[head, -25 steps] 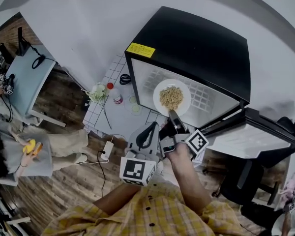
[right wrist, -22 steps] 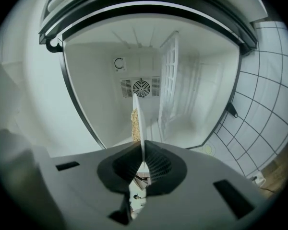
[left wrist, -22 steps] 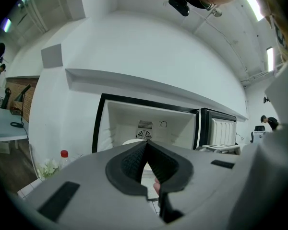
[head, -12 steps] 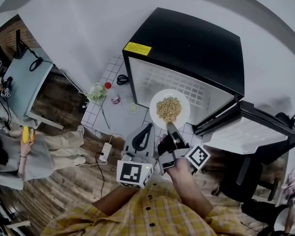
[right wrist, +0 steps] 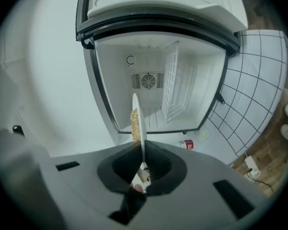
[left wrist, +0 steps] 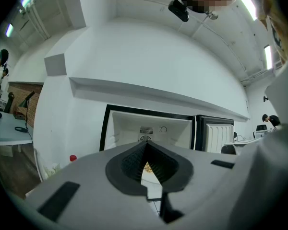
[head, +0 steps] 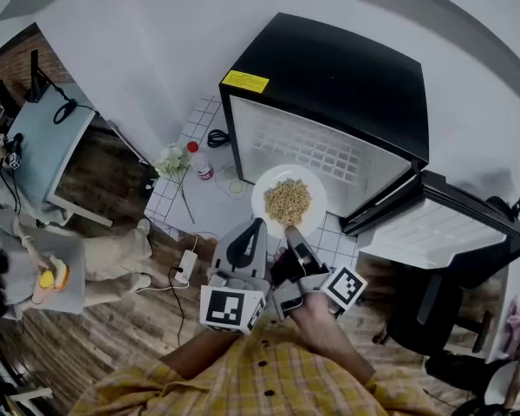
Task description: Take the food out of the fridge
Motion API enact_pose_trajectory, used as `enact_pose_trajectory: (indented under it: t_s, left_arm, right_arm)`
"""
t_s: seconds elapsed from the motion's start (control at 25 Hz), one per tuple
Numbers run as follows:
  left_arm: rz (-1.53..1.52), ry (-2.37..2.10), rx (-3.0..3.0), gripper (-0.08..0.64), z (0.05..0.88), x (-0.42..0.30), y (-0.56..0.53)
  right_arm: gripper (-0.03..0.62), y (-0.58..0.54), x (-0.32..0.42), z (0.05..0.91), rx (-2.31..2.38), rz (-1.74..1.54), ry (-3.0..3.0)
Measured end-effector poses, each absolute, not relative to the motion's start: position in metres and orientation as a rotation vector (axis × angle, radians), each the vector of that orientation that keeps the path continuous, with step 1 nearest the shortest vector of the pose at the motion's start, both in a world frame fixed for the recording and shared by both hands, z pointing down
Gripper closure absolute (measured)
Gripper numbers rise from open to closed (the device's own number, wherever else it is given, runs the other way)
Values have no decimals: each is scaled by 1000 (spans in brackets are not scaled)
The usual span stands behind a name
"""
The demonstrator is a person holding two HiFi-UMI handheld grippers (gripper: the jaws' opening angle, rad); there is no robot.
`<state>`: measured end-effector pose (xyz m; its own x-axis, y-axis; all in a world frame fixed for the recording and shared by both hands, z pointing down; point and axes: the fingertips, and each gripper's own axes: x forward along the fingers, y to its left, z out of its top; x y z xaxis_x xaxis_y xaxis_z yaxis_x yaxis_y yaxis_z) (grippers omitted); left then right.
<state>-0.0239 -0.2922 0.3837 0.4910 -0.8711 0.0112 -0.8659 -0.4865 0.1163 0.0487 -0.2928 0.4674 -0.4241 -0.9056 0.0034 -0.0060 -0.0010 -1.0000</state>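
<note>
1. Right gripper (head: pixel 288 232) clamped on the near rim of the plate (head: pixel 262 199), food (head: pixel 288 202) heaped on it, at frame centre just below the open fridge (head: pixel 329 85).
2. Left gripper (head: pixel 253 229) closed on nothing, just left of the plate.
3. Plate reaching up-frame from the right jaws, carried edge-on by that hand alone.

My right gripper (head: pixel 289 234) is clamped on the plate (head: pixel 262 199) rim, pointing level. Left gripper (head: pixel 255 229) hangs just beside it, jaws together, nothing in them, level too.
</note>
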Motion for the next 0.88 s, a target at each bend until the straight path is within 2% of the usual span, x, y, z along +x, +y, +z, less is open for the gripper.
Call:
enact_pose_trajectory:
  t_s: [0.88]
  left_arm:
    - [-85, -1550, 2605, 554, 390, -38, -286]
  right_arm:
    - [577, -289, 48, 473, -991, -1532, 1478]
